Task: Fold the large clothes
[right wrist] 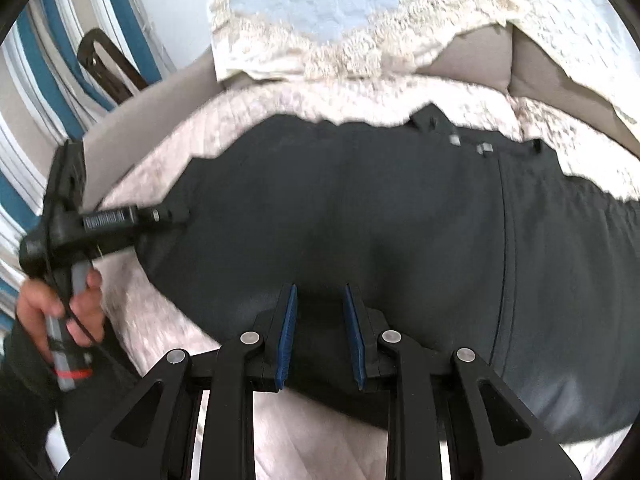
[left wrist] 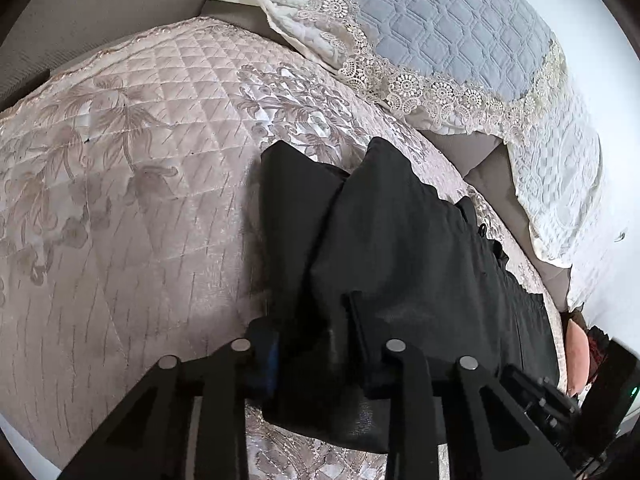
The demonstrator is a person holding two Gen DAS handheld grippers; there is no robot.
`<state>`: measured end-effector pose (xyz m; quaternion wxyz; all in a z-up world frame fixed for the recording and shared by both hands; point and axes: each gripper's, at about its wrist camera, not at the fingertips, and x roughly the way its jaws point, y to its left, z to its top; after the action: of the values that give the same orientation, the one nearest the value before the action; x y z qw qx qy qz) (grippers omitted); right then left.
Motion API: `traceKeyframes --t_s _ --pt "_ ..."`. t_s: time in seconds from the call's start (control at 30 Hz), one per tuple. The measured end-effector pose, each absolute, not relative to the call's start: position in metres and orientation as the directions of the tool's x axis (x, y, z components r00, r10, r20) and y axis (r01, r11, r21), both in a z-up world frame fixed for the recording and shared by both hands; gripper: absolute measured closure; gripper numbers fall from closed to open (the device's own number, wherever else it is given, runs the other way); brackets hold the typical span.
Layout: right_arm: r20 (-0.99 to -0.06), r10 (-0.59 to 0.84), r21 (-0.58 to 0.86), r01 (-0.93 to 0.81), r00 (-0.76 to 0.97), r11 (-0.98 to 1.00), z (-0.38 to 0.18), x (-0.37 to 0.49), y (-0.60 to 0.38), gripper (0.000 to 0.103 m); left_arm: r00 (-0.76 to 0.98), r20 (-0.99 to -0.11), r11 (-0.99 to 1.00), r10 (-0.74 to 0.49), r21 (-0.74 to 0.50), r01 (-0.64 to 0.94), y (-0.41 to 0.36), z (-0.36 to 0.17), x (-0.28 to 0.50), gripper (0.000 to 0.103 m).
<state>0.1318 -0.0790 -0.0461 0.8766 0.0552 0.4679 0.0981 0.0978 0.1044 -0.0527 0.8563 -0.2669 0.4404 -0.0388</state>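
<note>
Left wrist view, from the left: a pink quilted cover point(left wrist: 140, 200) fills the left half of the frame. At lower centre the left gripper point(left wrist: 308, 312) is clenched on a raised fold of the black trousers point(left wrist: 400, 240), and the cloth fills the gap between its fingers. The garment runs from two loose ends at centre to the lower right edge. A grey-blue, lace-edged cover point(left wrist: 440, 32) lies across the upper right.

Right wrist view, from the left: a hand point(right wrist: 60, 304) at the left edge holds the left gripper's handle, and its nose meets the trousers' left end. The trousers spread across the middle of the frame on the pink cover. Their waistband point(right wrist: 520, 152), with belt loops, is at upper right. At lower centre the right gripper point(right wrist: 320, 292) has the near edge of the cloth between its blue pads point(right wrist: 289, 340). Creases draw toward it, so it appears to be grasping the cloth, though the contact itself is hard to see.

As for progress, the trousers seem laid out lengthwise with both near-edge points taken up. No finished cross fold shows, so most of the folding probably remains. No container is in view.
</note>
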Motion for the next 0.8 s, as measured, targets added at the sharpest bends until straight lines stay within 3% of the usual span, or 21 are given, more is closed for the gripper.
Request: traceKeyframes --t_s 0.3,0.53,0.8 --pt "-0.836 0.286 0.251 -0.136 0.468 0.958 -0.075 0.153 -0.071 0.078 0.619 -0.712 0.873 -0.332 -0.481 -0.085 0.098 -0.027 0.093 0.089" --pt "-0.796 0.286 0.307 -0.052 0.533 0.950 -0.043 0.115 -0.119 0.078 0.657 -0.623 0.857 -0.425 -0.511 0.070 0.072 0.030 0.087 0.091" --pt "-0.775 0.205 0.341 0.122 0.597 0.932 -0.029 0.058 -0.195 0.078 0.623 -0.556 0.825 -0.551 -0.474 0.306 -0.024 0.082 0.098 0.092"
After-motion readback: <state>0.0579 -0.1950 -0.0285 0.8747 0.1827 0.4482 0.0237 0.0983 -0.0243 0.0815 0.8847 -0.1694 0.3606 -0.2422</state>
